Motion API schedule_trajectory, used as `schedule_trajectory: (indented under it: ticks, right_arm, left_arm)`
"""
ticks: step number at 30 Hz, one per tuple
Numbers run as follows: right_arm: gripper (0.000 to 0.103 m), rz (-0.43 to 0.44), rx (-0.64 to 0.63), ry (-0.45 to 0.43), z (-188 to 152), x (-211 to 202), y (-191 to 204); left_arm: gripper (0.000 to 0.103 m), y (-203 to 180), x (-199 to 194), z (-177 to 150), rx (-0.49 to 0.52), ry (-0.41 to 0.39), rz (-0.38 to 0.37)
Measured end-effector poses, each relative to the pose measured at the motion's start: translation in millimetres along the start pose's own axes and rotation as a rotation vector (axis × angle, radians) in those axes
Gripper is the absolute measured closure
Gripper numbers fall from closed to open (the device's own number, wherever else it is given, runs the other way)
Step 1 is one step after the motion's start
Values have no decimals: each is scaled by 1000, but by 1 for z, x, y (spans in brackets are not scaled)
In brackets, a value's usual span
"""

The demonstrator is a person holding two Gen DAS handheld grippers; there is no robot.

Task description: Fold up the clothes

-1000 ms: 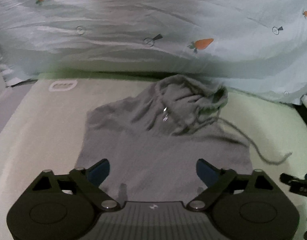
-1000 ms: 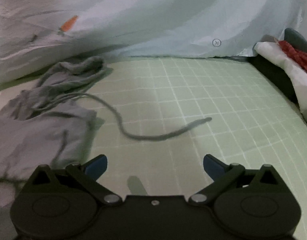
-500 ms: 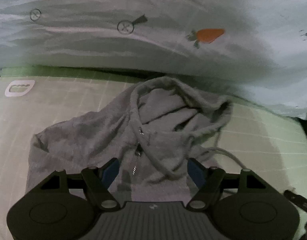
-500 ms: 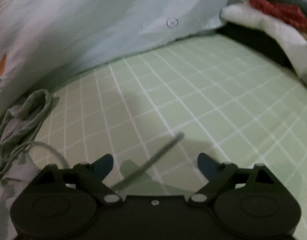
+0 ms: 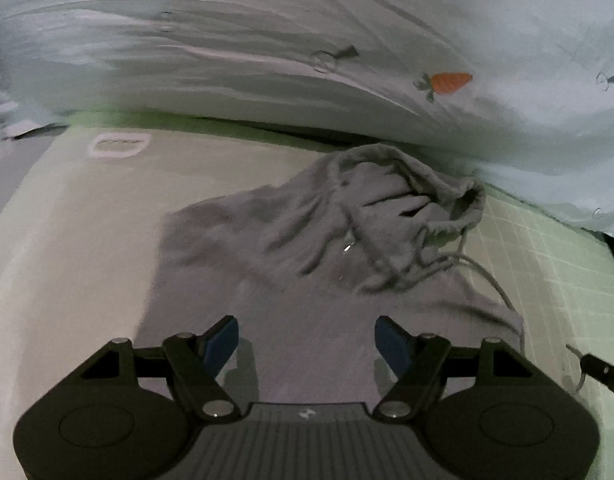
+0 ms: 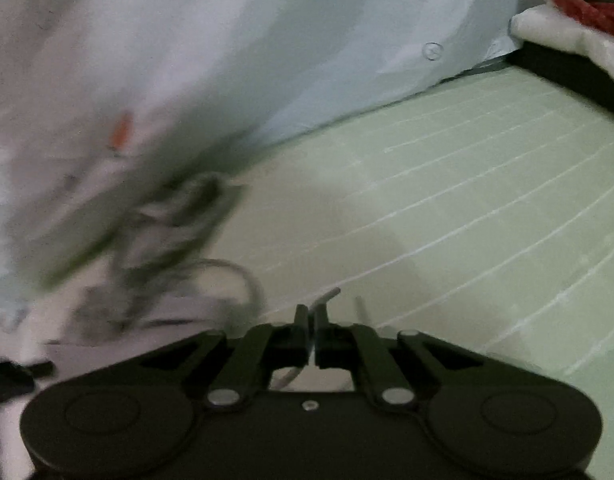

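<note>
In the right wrist view the grey hoodie (image 6: 163, 240) and quilt (image 6: 107, 80) smear into motion blur. The drawstring (image 6: 325, 300) vanishes between the right tool's (image 6: 311, 316) closed fingers.

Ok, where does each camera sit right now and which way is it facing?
Left wrist: on the left gripper, low over the grey hoodie, looking along its open fingers toward the hood and the carrot-print quilt behind.
Right wrist: on the right gripper, low over the green checked sheet, facing the quilt; its fingers are shut on the hoodie's drawstring.
Shared: hoodie, drawstring, quilt and sheet; the left view also catches the right gripper's tip at its right edge.
</note>
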State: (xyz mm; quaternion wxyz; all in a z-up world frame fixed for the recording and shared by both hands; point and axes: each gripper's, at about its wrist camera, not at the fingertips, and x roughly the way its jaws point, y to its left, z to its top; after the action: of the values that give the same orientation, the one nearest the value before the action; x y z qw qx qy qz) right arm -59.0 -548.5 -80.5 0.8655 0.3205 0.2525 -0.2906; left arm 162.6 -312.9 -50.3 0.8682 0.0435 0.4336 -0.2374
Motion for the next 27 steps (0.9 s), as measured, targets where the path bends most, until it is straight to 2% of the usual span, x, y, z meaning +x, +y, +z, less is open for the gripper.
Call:
schedule_trajectory:
  ticks: [7,15,24,27]
  right_arm:
    - [101,209,10,-58,-25,-62,49]
    - [101,419,13,-138,-38,-130,90]
    - [101,461,25,-127,-53,-153,98]
    - [101,452,-25,-91,-57,-153,102]
  left_arm:
    - [27,34,-52,-36,-41,-20,11]
    - [27,56,-90,-67,-50,-30,16]
    - [27,74,-111,-94,-78,-17,24]
    - [27,76,-112,-97,-86,-13,25]
